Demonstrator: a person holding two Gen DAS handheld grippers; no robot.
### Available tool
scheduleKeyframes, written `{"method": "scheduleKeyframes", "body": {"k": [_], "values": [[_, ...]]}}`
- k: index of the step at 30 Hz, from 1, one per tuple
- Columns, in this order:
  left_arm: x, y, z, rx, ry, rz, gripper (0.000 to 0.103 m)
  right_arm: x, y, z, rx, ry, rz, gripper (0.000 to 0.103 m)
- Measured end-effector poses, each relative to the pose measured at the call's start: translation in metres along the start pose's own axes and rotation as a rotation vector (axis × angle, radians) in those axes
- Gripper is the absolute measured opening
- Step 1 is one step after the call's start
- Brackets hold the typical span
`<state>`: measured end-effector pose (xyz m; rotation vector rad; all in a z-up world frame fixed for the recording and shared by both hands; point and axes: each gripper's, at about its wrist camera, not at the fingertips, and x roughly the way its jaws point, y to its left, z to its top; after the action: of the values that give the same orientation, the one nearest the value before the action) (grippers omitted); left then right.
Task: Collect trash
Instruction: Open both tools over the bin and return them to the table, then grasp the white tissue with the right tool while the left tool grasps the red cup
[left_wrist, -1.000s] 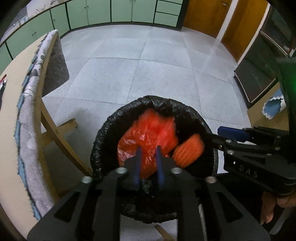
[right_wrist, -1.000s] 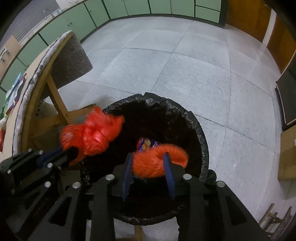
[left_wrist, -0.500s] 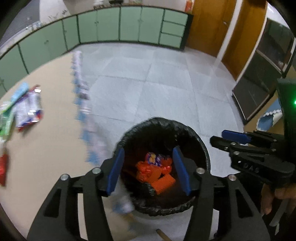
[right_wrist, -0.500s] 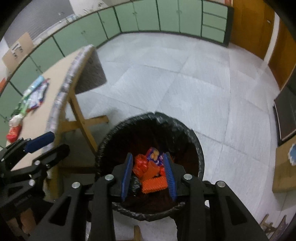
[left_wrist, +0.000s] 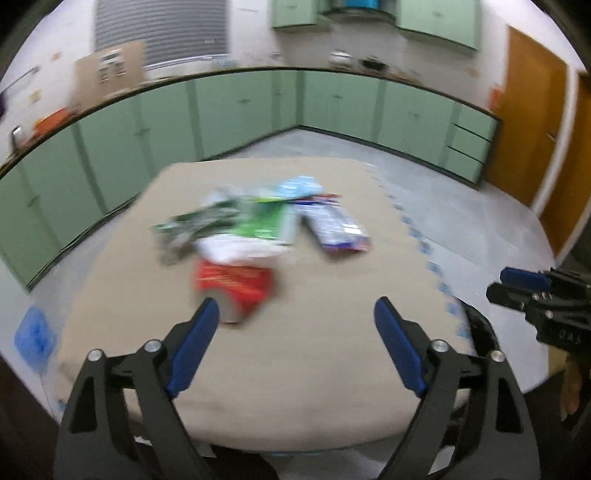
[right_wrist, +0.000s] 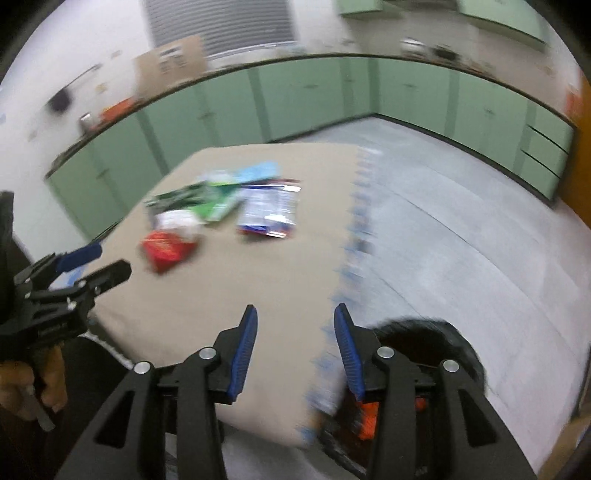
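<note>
Two grippers hang over a tan table (left_wrist: 314, 387) that fills the middle of the room, with green cabinets (left_wrist: 240, 110) along the far walls. A black-lined bin (right_wrist: 424, 328) stands just off the table's near right edge, and orange trash (right_wrist: 367, 424) shows inside it. Near the table's middle lies a loose pile of wrappers: a red packet (left_wrist: 232, 282) nearest, a white one (left_wrist: 236, 249) and a green one (left_wrist: 258, 225) behind it, a blue-and-white packet (left_wrist: 332, 225) to the right. The left gripper (left_wrist: 295, 314) has just been opening; its jaws stand wide apart with nothing between them. The right gripper (right_wrist: 293, 314) has also been opening, its jaws partly spread and empty, over the table's right edge beside the bin. A bare hand (right_wrist: 22, 384) holds the left gripper's handle.
</note>
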<state>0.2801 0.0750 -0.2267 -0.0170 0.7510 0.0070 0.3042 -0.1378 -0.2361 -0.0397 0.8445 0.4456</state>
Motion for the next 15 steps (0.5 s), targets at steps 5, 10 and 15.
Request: {"method": "scheduleKeyframes", "body": {"k": [5,10,15], "values": [[0.002,0.049,0.004,-0.045,0.002,0.064,0.085,0.046,0.06,0.031,-0.118,-0.006,0.095,0.043],[0.014,0.076,0.009,-0.058,0.003,0.064,0.085,0.09,0.094,0.049,-0.17,0.012,0.124,0.043],[0.033,0.088,0.011,-0.063,0.02,0.054,0.085,0.124,0.105,0.062,-0.192,0.045,0.119,0.043]]}}
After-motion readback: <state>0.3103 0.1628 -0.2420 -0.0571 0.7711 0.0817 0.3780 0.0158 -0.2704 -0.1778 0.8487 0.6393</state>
